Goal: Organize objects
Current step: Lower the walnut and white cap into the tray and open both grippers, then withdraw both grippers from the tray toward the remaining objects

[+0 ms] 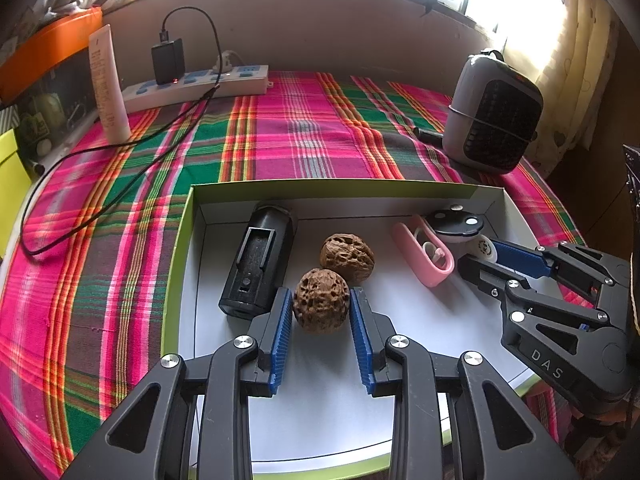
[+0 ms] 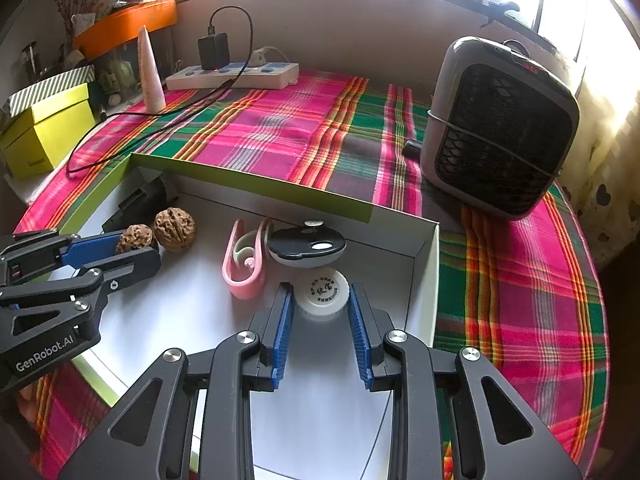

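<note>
A white box lid with green rim holds a black block, two walnuts, a pink clip, a black-and-white round case and a white round cap. My left gripper is open, its fingers on either side of the near walnut. The far walnut lies just behind. My right gripper is open around the white cap, which in the left wrist view sits between its fingers.
A grey heater stands at the right on the plaid cloth. A power strip with charger, a black cable and a white tube are at the back left. A yellow box is left.
</note>
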`<state>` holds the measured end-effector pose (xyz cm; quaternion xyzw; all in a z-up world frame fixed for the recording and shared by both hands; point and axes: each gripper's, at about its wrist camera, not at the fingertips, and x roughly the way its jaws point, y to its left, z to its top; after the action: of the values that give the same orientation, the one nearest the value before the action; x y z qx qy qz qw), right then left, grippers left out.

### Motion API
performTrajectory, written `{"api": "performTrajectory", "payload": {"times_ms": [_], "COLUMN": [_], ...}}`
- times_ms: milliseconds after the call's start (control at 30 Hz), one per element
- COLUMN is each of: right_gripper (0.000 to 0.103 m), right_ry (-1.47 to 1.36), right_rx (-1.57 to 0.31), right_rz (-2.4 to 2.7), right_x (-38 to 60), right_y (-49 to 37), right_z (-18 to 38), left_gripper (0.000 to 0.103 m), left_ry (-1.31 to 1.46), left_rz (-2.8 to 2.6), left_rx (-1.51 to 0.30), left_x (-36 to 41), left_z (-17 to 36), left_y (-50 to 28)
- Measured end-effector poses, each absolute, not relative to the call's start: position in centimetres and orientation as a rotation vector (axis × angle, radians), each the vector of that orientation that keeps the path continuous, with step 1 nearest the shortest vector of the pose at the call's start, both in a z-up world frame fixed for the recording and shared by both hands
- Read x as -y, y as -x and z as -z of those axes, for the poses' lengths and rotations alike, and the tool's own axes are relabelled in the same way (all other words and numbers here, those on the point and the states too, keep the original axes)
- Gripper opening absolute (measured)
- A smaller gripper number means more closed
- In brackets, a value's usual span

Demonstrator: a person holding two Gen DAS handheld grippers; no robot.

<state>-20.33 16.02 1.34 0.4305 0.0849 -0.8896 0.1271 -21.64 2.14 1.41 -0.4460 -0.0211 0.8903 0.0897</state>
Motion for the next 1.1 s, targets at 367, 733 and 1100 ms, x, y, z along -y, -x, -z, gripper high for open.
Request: {"api": "performTrajectory", "payload": {"times_ms": [367, 733, 1100], "right_gripper": [0.037, 0.037, 0.037], "right_ry": [-1.245, -1.226, -1.175], "right_rx": [-0.202, -0.169, -0.127], "right_rz": [2.592, 2.606, 2.635], "right_x": [-16.2, -16.3, -16.1], "right_y": [19.6, 18.3, 16.0], "right_z": [-1.6, -2.2, -3.3], "left_gripper": [0.038, 0.043, 0.043], "left_ry": [1.301, 1.294, 1.247], "left_rz": [-2.653, -2.678, -2.712], "left_rx": [0.059, 0.096, 0.109], "left_x": [-2.5, -1.9, -1.5], "left_z": [-1.9, -2.3, -3.4], "left_y": [20.7, 19.4, 16.9]}}
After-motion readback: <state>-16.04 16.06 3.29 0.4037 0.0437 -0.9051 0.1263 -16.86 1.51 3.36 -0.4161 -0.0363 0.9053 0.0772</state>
